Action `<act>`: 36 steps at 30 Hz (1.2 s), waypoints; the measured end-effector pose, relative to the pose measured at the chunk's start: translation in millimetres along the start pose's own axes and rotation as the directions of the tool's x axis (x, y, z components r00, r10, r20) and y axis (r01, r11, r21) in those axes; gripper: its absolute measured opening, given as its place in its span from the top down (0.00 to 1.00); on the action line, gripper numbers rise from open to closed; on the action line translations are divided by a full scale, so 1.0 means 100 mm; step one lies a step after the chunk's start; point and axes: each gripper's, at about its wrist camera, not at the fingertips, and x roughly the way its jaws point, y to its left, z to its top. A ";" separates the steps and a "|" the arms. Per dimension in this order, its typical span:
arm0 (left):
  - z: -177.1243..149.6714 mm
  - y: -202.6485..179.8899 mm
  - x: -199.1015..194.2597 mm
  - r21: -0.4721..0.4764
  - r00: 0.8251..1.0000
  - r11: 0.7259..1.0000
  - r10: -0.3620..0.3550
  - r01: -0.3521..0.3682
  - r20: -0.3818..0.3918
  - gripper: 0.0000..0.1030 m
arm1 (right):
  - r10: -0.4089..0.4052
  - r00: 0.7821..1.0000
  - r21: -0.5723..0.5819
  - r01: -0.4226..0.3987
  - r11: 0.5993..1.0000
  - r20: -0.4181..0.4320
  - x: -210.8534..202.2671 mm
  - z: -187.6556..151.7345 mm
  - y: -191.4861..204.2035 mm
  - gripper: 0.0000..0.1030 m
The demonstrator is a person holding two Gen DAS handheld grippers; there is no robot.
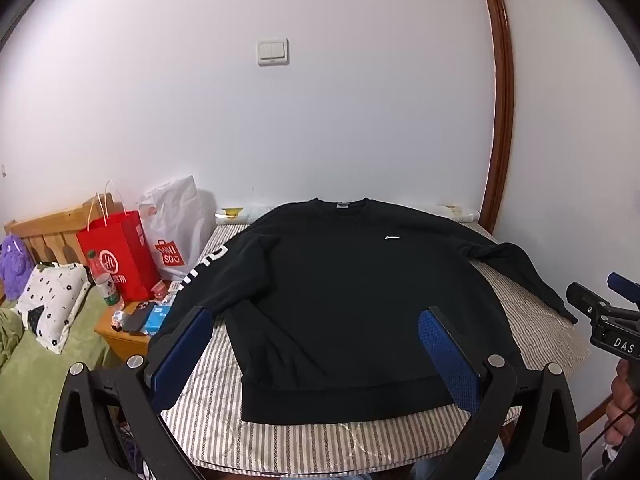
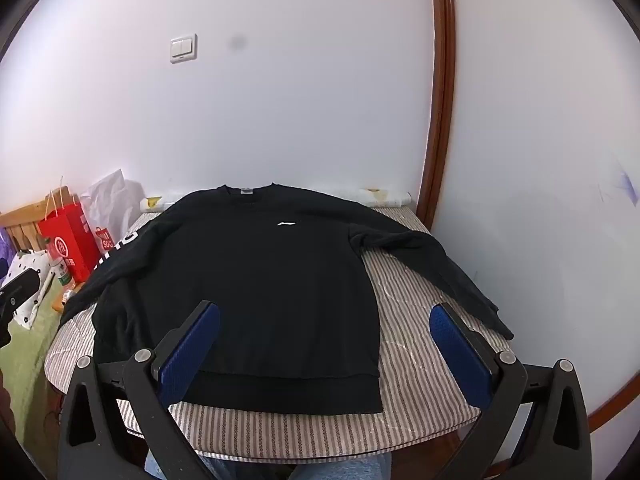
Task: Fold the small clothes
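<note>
A black sweatshirt (image 1: 344, 300) lies spread flat, front up, on a striped padded table (image 1: 320, 444), straight ahead of both grippers. Its collar points away toward the white wall, its hem lies nearest. A small white logo (image 1: 392, 237) marks the chest.

The left gripper (image 1: 316, 356) hovers over the near hem with its blue pads (image 1: 448, 360) spread wide, holding nothing. The right gripper (image 2: 324, 356) hovers likewise, jaws released and empty, above the hem's right part and the bare striped cover beside it.

One sleeve, printed with white letters (image 1: 208, 268), runs off to the left gripper's left; the other sleeve (image 2: 440, 272) stretches to the right gripper's right, its cuff at the table edge.

Further left stand a red paper bag (image 1: 120, 256), a white Miniso bag (image 1: 176, 232) and a bottle (image 1: 105, 285).
</note>
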 end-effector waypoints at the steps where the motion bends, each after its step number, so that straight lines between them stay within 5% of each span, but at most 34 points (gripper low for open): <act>1: 0.00 0.01 0.01 -0.023 1.000 1.000 -0.015 0.014 -0.022 0.00 | -0.001 1.000 -0.003 0.001 1.000 -0.003 0.00 0.00 0.00 0.00; 18: -0.30 -0.02 0.11 -0.026 1.000 1.000 -0.015 0.015 -0.022 0.00 | -0.017 1.000 -0.021 0.017 1.000 -0.008 0.04 -0.05 0.08 0.00; 36: -0.14 -0.02 0.09 -0.027 0.999 0.999 -0.017 0.016 -0.037 0.00 | -0.012 1.000 -0.001 0.012 1.000 -0.013 0.04 -0.03 0.02 0.00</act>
